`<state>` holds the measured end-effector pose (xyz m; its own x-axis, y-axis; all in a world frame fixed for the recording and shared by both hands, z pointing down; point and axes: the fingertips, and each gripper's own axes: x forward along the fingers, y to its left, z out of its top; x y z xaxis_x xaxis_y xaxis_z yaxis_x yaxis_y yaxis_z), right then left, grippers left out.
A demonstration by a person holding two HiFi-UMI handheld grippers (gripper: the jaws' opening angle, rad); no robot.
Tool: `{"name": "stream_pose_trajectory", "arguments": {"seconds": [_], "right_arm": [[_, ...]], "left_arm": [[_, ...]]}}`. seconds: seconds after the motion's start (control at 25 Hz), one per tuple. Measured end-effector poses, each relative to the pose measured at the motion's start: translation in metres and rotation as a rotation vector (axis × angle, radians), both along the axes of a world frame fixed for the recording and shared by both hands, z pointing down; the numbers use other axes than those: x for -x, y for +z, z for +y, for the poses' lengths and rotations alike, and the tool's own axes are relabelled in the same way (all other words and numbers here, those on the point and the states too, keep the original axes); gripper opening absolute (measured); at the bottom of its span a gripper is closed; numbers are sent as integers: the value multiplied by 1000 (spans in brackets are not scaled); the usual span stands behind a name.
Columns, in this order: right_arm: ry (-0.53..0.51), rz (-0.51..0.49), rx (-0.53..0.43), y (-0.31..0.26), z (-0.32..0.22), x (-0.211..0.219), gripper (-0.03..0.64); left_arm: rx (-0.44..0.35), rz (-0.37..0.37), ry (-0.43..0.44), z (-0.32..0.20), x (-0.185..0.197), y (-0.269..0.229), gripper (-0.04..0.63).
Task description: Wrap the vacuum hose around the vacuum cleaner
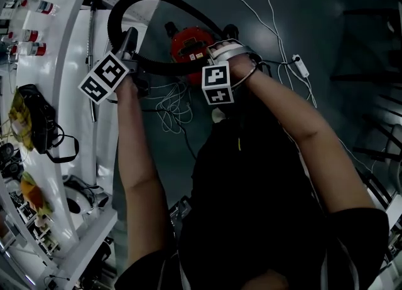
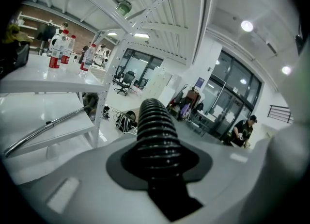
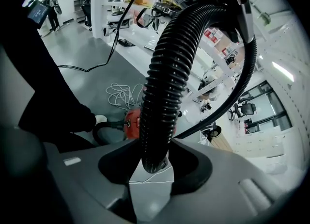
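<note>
Both my grippers held the black vacuum hose (image 2: 154, 126) up over the red vacuum cleaner (image 1: 188, 45).

My left gripper (image 2: 159, 167) had its jaws closed tight on the hose, and the bumpy hose stuck out from between them toward 12 o'clock. My right gripper (image 3: 154, 167) pointed mostly down. Its jaws stood a bit wider and pressed on both sides of the same hose. Past my hands the hose made a big loop in the air, bending out at 11 o'clock and coming back round at 1 o'clock. Under the loop, at 12 o'clock from me, the vacuum cleaner sat on the floor. White cables (image 1: 171, 110) lay in a messy heap on the floor, on the side of it nearest me. A white shelf rack (image 1: 66, 94) stood at 9 o'clock, with some red bottles (image 2: 57, 53) on it.
</note>
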<state>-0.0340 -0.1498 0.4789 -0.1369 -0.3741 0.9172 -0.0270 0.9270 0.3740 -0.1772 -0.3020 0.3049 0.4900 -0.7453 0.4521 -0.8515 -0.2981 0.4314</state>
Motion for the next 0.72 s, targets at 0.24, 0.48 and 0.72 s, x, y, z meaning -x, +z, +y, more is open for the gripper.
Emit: {"name": "stream_pose_trajectory", "arguments": {"seconds": [0.24, 0.48, 0.72], "right_arm": [[-41, -37, 4, -1, -10, 17, 178], [-120, -48, 29, 9, -5, 34, 176], [-178, -70, 38, 18, -5, 53, 170]], "left_arm": [[8, -29, -40, 0, 26, 3, 130], [68, -4, -126, 16, 61, 27, 135], [128, 31, -238, 38, 105, 58, 143]]}}
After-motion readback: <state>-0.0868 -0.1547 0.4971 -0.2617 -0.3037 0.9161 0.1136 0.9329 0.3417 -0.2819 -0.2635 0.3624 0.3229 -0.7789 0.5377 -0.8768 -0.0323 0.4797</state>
